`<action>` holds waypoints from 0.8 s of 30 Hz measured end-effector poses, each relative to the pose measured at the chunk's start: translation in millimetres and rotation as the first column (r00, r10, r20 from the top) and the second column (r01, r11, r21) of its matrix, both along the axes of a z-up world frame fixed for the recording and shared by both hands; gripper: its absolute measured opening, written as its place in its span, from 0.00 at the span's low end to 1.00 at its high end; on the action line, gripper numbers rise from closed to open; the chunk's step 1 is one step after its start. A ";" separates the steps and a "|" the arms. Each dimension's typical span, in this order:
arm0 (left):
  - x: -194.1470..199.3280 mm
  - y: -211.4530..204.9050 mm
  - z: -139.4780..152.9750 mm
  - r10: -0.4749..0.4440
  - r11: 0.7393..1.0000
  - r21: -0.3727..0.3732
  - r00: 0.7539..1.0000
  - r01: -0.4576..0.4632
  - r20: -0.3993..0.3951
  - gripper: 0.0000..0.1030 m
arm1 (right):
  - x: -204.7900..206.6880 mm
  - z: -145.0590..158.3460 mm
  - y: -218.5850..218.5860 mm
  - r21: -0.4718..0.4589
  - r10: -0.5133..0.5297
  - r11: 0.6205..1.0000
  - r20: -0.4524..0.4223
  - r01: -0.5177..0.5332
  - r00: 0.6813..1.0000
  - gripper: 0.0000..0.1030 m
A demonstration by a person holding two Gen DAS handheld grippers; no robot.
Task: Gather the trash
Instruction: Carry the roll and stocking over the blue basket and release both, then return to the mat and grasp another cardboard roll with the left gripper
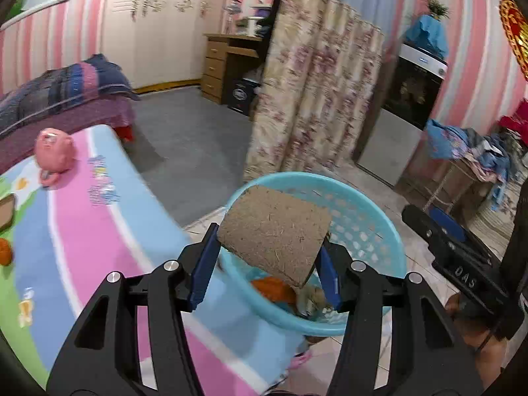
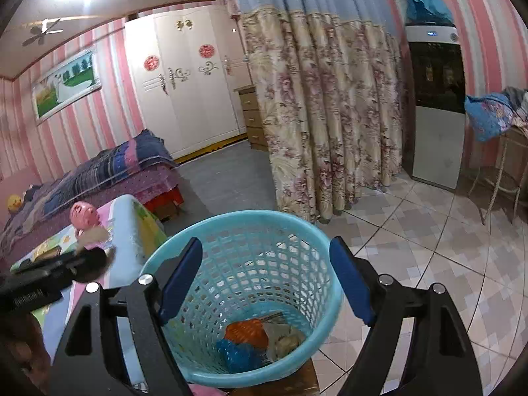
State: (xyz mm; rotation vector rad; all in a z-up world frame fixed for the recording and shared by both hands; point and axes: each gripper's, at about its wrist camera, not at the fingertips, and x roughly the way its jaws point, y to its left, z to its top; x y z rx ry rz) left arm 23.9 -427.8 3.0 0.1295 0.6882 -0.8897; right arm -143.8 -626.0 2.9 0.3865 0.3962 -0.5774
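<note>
My left gripper (image 1: 269, 241) is shut on a flat brown cardboard piece (image 1: 277, 227), which it holds tilted over the near rim of a turquoise plastic basket (image 1: 363, 217). Orange and pale scraps show in the basket beneath the piece. In the right wrist view my right gripper (image 2: 265, 244) stands open above the same basket (image 2: 250, 217), nothing between its blue pads (image 2: 180, 283). Inside lie an orange wrapper (image 2: 246, 330), a blue crumpled piece (image 2: 237, 354) and a brownish scrap (image 2: 283, 336). The left gripper (image 2: 82, 260) with its cardboard (image 2: 94, 236) appears at the left.
A table with a pink, blue and green cloth (image 1: 99, 214) stands left of the basket, with a pink toy (image 1: 54, 151), a brown item (image 1: 6, 214) and an orange item (image 1: 5, 250). Behind are a bed (image 2: 99, 171), a floral curtain (image 2: 330, 115), a tall cabinet (image 2: 435, 99) and tiled floor (image 2: 429, 231).
</note>
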 end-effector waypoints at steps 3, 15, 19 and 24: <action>-2.6 -13.0 -8.3 -0.048 0.999 0.019 0.999 0.048 -0.011 0.67 | -4.1 -0.1 -5.4 0.004 -0.012 1.000 0.002 0.012 1.000 0.76; 23.5 79.1 12.8 0.167 0.986 -0.010 0.984 -0.167 0.066 0.92 | 12.5 -8.3 13.4 0.032 0.052 0.998 -0.011 -0.052 0.999 0.76; 33.8 143.3 24.5 0.272 0.962 -0.009 0.954 -0.273 0.125 0.92 | 37.2 -6.7 36.0 0.057 0.129 0.990 -0.007 -0.129 0.992 0.76; 53.7 230.1 27.6 0.420 0.902 0.025 0.890 -0.431 0.179 0.92 | 79.3 12.7 83.9 0.057 0.257 0.964 0.031 -0.259 0.966 0.76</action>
